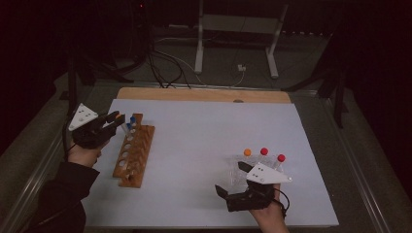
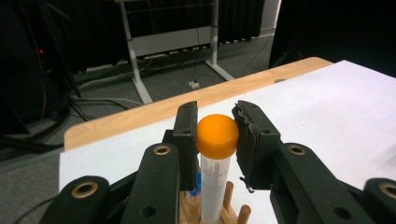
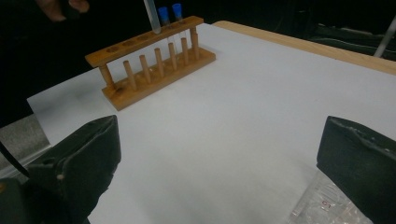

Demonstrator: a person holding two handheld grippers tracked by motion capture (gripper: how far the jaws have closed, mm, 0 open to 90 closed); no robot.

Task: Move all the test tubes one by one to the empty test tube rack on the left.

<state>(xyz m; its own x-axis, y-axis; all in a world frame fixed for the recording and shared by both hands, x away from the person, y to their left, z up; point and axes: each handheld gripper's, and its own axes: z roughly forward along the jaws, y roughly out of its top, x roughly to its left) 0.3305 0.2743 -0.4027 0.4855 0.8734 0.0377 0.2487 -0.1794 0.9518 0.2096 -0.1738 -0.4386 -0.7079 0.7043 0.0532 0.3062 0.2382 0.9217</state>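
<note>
Left hand-held gripper is clamped on the orange cap of a clear tube, pads on both sides of the cap. Tube hangs upright over the far end of the wooden rack, at the left side of the worktop; in the right gripper view its tip sits just above the rack's top rail, next to the two blue-capped tubes already standing in the end holes. Tube body is transparent with faint printed graduation marks below the cap, too small to read. Cap is smooth, rounded, plain orange, no lettering visible. Right hand-held gripper sits near the front edge of the worktop with jaws wide apart, nothing between them. Just beside it is a clear plastic rack with three tubes: orange, red, red caps. A small red mark shows on the clear plastic in the right gripper view, not legible.
</note>
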